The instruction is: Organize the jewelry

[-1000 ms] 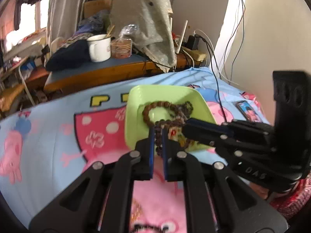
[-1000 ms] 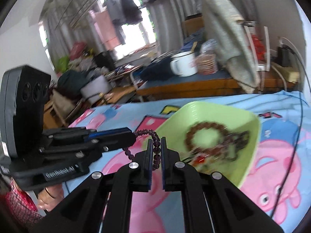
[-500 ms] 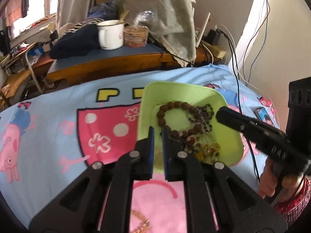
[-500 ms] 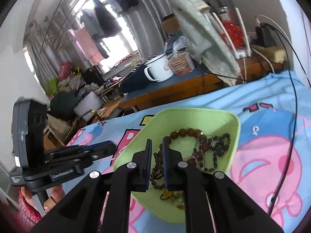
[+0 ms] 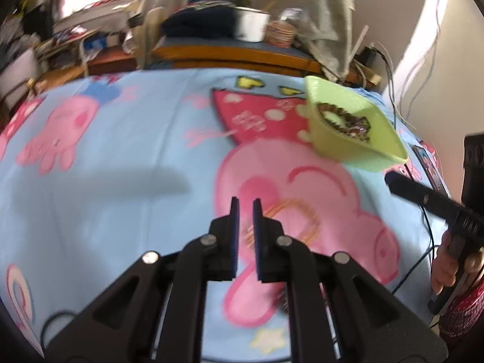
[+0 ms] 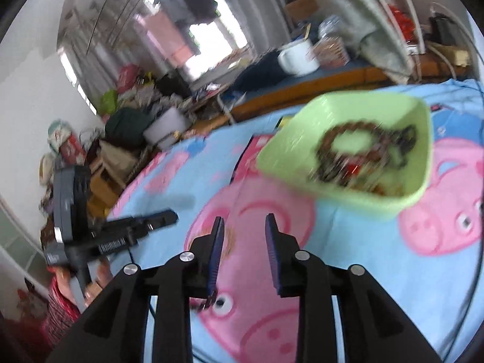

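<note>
A light green tray [image 5: 357, 151] [image 6: 302, 175] sits on the cartoon bed sheet and holds several bead bracelets [image 5: 341, 118] [image 6: 363, 154] in a heap. A thin gold chain [image 5: 299, 214] lies on the pink print just right of my left gripper [image 5: 245, 208], which is shut with nothing between its fingers. My right gripper [image 6: 243, 227] hovers over the sheet in front of the tray, jaws apart and empty. In the left wrist view the right gripper [image 5: 391, 178] reaches in from the right, held by a hand. The left gripper [image 6: 169, 216] shows at the left of the right wrist view.
A phone [image 5: 423, 157] and a black cable [image 5: 423, 260] lie at the sheet's right edge. Behind the bed stands a wooden bench with a white mug [image 5: 251, 27] [image 6: 298, 57] and clutter. A small dark blurred item [image 5: 282, 299] lies on the sheet near me.
The right gripper carried a dark bead bracelet over the tray, let it go there, opened and drew back. The left gripper swung left and down, away from the tray, toward the gold chain.
</note>
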